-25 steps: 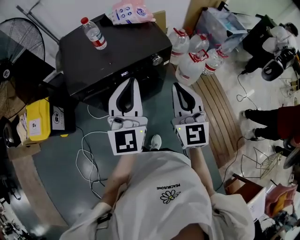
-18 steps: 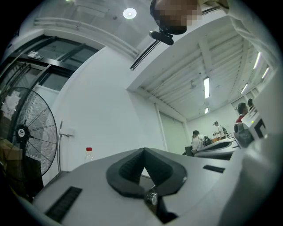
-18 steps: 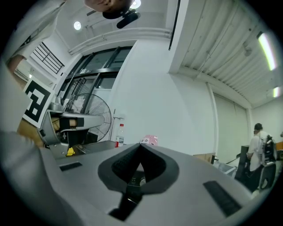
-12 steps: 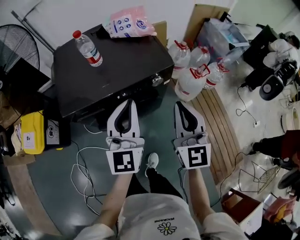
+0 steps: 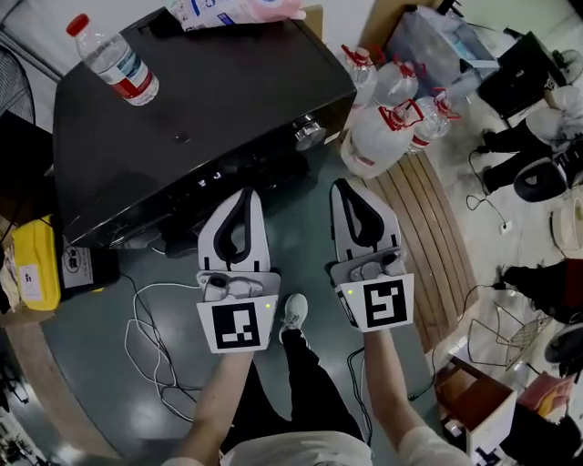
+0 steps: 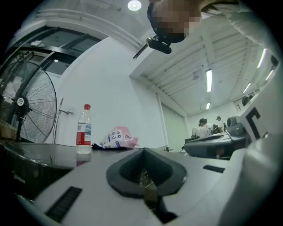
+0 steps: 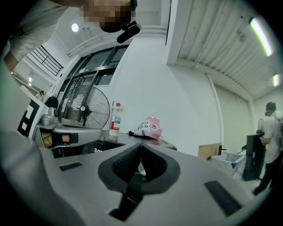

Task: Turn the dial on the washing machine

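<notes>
The black washing machine [image 5: 191, 109] fills the upper left of the head view. Its silver dial [image 5: 310, 134] sits at the right end of the front control panel. My left gripper [image 5: 244, 195] is shut and empty, its tip just below the panel, left of the dial. My right gripper [image 5: 347, 186] is also shut and empty, slightly below and to the right of the dial, not touching it. In the left gripper view the shut jaws [image 6: 142, 152] point over the machine's top. The right gripper view shows its shut jaws [image 7: 140, 148] the same way; the dial is hidden there.
A water bottle [image 5: 114, 62] and a pink bag [image 5: 232, 11] lie on the machine's top. Several large water jugs [image 5: 383, 127] stand to the right beside a wooden pallet [image 5: 428, 227]. Cables [image 5: 150, 332] trail on the floor, a yellow box [image 5: 32, 264] at left, a fan [image 6: 26, 110] behind.
The person has stepped toward the machine; it now looks larger and closer. Both grippers stay shut and side by side, now nearer the front panel and dial.
</notes>
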`<state>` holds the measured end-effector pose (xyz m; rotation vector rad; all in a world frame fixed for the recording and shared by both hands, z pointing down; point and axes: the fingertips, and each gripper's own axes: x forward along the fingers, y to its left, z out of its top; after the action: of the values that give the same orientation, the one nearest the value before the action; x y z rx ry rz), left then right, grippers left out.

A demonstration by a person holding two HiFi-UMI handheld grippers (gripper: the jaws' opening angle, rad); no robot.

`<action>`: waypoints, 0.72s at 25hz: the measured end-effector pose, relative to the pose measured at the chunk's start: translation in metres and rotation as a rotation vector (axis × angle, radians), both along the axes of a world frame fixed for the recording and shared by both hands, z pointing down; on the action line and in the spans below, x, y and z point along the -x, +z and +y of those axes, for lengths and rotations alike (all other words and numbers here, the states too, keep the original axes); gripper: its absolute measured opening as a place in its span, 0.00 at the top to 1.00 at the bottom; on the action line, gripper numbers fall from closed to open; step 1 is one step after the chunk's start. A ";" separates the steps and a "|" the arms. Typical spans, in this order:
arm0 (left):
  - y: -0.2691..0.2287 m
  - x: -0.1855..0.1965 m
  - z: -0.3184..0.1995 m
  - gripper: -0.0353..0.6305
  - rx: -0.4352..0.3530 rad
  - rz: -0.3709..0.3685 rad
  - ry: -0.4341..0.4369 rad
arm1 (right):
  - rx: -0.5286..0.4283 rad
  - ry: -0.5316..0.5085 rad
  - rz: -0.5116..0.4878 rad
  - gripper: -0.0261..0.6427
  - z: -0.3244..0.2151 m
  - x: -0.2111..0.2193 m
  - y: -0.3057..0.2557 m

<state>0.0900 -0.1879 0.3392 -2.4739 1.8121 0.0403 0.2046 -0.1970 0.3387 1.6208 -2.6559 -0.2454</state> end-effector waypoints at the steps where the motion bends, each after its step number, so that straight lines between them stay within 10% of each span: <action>1: 0.007 0.000 -0.001 0.95 0.004 -0.001 0.000 | 0.002 0.002 0.003 0.96 -0.002 0.001 0.008; 18: 0.062 0.009 -0.023 0.95 0.066 -0.005 0.002 | 0.092 -0.023 0.022 0.96 -0.020 0.016 0.064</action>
<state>0.0809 -0.2105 0.4009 -2.5167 1.8386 -0.0258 0.1882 -0.2168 0.4030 1.5525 -2.6290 -0.1385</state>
